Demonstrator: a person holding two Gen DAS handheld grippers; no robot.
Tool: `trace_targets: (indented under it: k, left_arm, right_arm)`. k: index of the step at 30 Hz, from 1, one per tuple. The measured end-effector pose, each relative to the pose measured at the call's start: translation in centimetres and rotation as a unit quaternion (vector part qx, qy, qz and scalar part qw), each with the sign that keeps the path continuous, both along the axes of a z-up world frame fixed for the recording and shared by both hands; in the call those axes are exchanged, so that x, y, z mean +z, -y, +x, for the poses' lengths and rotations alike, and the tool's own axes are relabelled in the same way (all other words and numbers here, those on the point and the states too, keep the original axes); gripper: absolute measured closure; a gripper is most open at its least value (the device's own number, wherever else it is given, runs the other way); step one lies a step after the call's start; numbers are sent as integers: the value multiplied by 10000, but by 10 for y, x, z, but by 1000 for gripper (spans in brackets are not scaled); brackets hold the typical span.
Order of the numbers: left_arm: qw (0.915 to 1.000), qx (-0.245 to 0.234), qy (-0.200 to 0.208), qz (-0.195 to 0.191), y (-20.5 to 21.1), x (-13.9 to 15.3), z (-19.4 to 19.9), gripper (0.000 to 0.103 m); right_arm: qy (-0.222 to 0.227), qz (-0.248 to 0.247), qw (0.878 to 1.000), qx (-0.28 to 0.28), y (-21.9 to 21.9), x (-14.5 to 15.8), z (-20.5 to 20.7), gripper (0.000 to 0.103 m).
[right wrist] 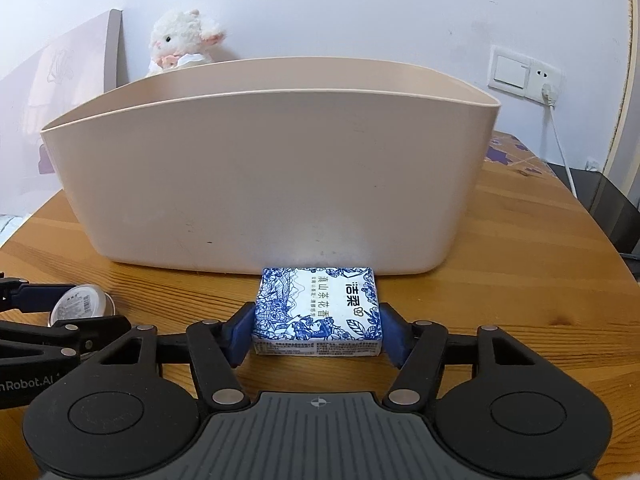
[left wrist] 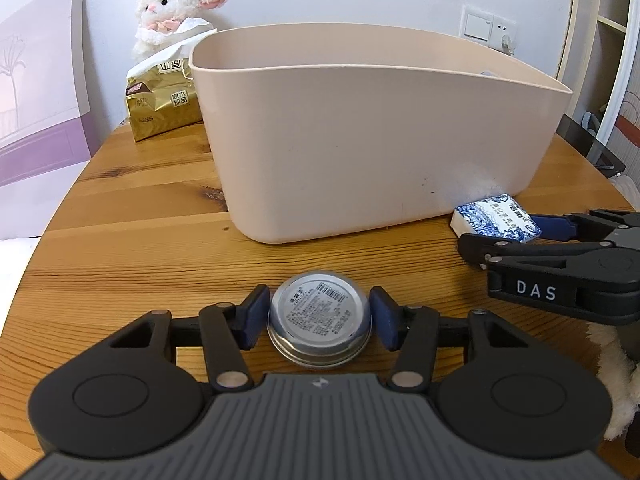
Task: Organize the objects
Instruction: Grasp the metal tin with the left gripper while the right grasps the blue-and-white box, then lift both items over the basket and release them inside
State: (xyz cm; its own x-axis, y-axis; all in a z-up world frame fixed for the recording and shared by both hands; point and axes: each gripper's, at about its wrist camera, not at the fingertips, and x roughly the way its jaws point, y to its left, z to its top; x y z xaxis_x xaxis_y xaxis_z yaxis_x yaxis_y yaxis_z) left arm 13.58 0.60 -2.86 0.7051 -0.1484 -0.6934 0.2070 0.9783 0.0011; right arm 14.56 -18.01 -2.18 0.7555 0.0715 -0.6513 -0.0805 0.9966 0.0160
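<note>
A round silver tin (left wrist: pixel 319 318) with a printed label lies on the wooden table (left wrist: pixel 132 240), between the blue pads of my left gripper (left wrist: pixel 319 322), which is shut on it. A blue-and-white tissue pack (right wrist: pixel 318 312) lies just in front of the beige plastic bin (right wrist: pixel 272 184). My right gripper (right wrist: pixel 318 330) is shut on the pack's sides. In the left wrist view the pack (left wrist: pixel 496 220) and right gripper (left wrist: pixel 504 236) are at the right, and the bin (left wrist: pixel 372 136) stands behind. The tin also shows at the left in the right wrist view (right wrist: pixel 80 304).
A gold snack bag (left wrist: pixel 164 100) and a white plush lamb (left wrist: pixel 176 12) stand behind the bin at the left. A lilac board (left wrist: pixel 40 100) leans on the wall. A wall socket with a cable (right wrist: pixel 548 96) is at the right.
</note>
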Motion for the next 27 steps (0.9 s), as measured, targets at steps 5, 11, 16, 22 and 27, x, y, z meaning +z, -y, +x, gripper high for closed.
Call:
trace_targets:
  k: [5, 11, 16, 22, 27]
  left_arm:
    - [10000, 19, -13, 10, 0, 0, -1, 47]
    - [9999, -36, 117, 13, 4, 9, -12, 47]
    - [9992, -89, 390, 61, 6, 28, -23, 47]
    - [9960, -136, 886, -15, 10, 65, -33, 47]
    - [9914, -157, 1297, -87, 15, 99, -31, 47]
  right_arm:
    - [15, 31, 10000, 58, 4, 4, -10, 43]
    - [188, 130, 9997, 106, 19, 26, -31, 43]
    - [484, 261, 9985, 78, 35, 53, -45, 43]
    - [1027, 433, 9938, 43, 49, 94, -50, 43]
    - [1375, 457, 9894, 41, 50, 120, -37, 43]
